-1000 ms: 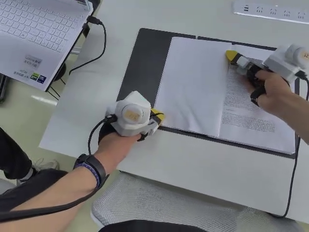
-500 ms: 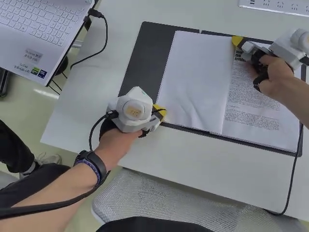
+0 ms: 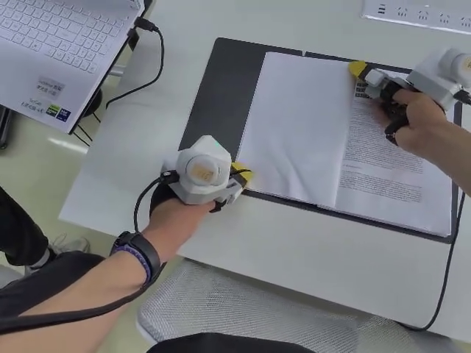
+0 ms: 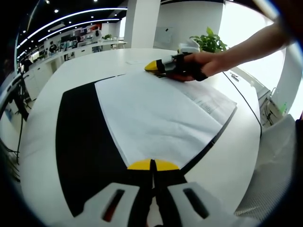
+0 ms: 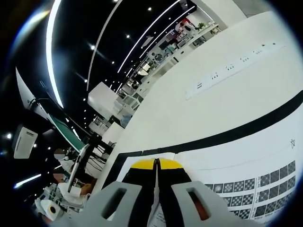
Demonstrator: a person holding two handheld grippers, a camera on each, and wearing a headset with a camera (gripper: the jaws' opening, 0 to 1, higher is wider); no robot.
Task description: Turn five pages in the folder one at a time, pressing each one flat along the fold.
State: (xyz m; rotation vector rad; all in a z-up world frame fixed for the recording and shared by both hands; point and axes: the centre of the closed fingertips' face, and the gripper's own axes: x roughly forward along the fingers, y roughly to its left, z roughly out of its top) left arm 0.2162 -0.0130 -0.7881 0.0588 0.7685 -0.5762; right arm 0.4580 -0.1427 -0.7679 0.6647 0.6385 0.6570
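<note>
So the white table (image 3: 294,257) has the black folder (image 3: 221,95) lying open on it. There's a blank sheet (image 3: 294,125) toward its 9 o'clock side and a printed page (image 3: 383,169) with text and a little checker grid toward 3 o'clock, both lying pretty flat. The left gripper (image 3: 241,175) sits at the folder's 7 o'clock edge, right at the blank sheet's lower corner with its jaws squeezed together, and the right gripper (image 3: 358,70) is up around 1 o'clock at the top of the fold, jaws closed tight too.
</note>
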